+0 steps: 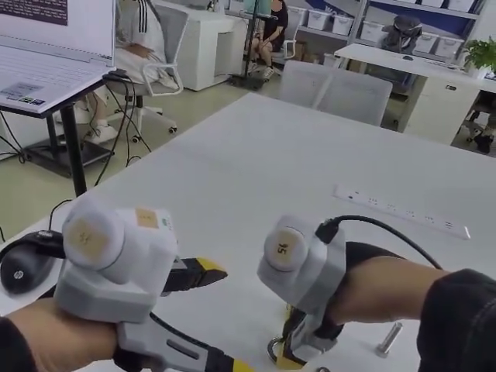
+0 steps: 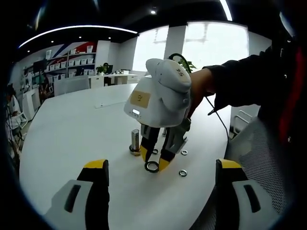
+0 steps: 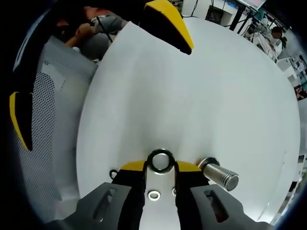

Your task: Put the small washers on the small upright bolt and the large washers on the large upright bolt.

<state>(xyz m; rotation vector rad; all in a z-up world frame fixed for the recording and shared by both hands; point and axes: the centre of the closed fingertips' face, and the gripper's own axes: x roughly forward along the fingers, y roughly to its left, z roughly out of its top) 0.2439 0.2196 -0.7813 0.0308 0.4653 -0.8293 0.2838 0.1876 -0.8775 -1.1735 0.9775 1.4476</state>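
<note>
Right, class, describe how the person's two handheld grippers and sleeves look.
Both the left gripper and right gripper have white housings with tan stickers, grey fingers and yellow tips. A black cable loops from the right one, which bears a numbered label. Both sleeves are dark.

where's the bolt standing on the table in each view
Head view: the bolt is at the lower right, just right of the right gripper.
Left gripper view: the bolt is near the centre, just left of the right gripper's fingers.
Right gripper view: the bolt is at the lower right, beside the fingers.
Shared landmark: the washer between the right gripper's fingers.
</note>
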